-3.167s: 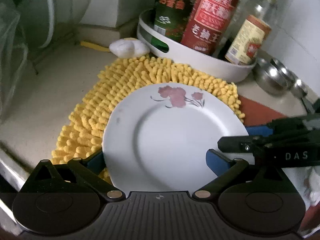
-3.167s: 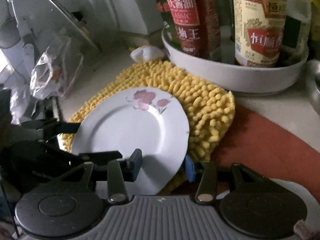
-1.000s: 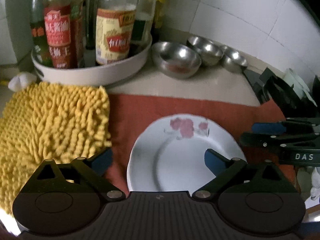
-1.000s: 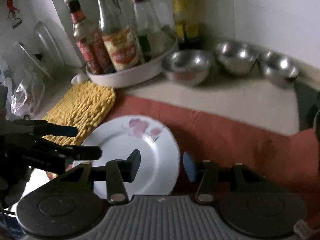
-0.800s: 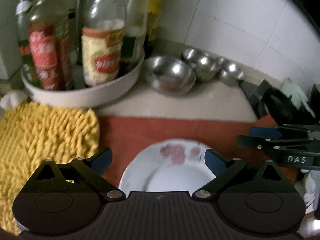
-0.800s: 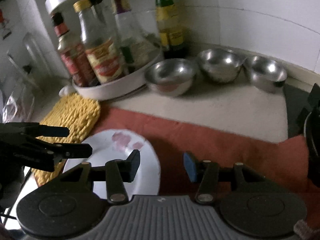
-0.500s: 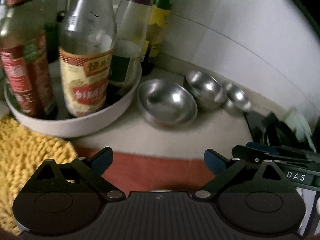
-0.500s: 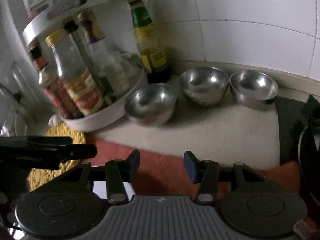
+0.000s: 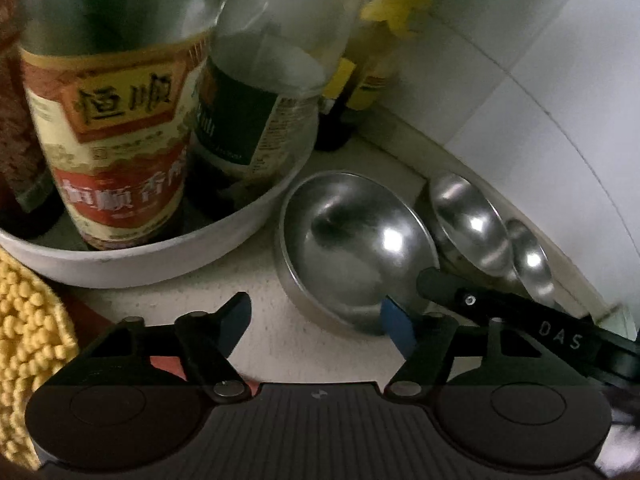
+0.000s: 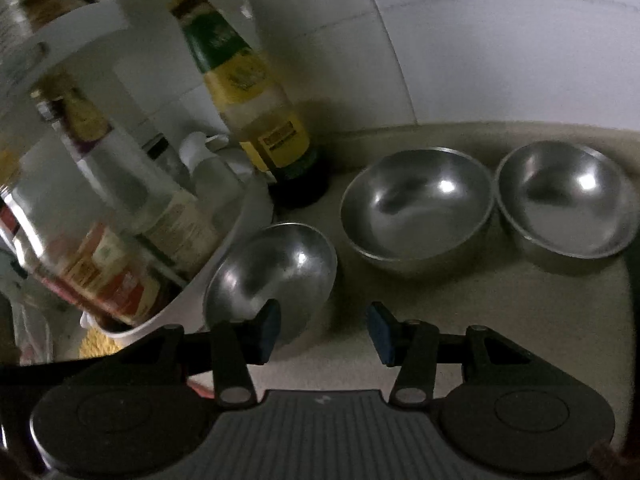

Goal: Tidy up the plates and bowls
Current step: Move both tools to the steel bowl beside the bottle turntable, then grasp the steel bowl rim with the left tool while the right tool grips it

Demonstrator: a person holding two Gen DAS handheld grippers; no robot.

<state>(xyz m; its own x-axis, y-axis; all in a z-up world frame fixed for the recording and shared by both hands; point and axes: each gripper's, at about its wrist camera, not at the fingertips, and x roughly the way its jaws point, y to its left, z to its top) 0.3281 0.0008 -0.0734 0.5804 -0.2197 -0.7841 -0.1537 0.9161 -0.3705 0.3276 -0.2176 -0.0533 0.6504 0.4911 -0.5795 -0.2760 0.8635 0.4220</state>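
Three steel bowls sit in a row on the bench along the tiled wall. The near bowl (image 9: 352, 256) lies just beside the white tray (image 9: 160, 260) of bottles. The left gripper (image 9: 316, 320) hovers low before it, fingers wide, holding nothing. Only the left view shows the yellow mat (image 9: 28, 340). The right view shows the mid bowl (image 10: 418, 208) and far bowl (image 10: 568, 200) whole. The right gripper (image 10: 322, 330) is also spread and empty; its left finger (image 10: 268, 330) overlaps the near bowl's rim, contact unclear.
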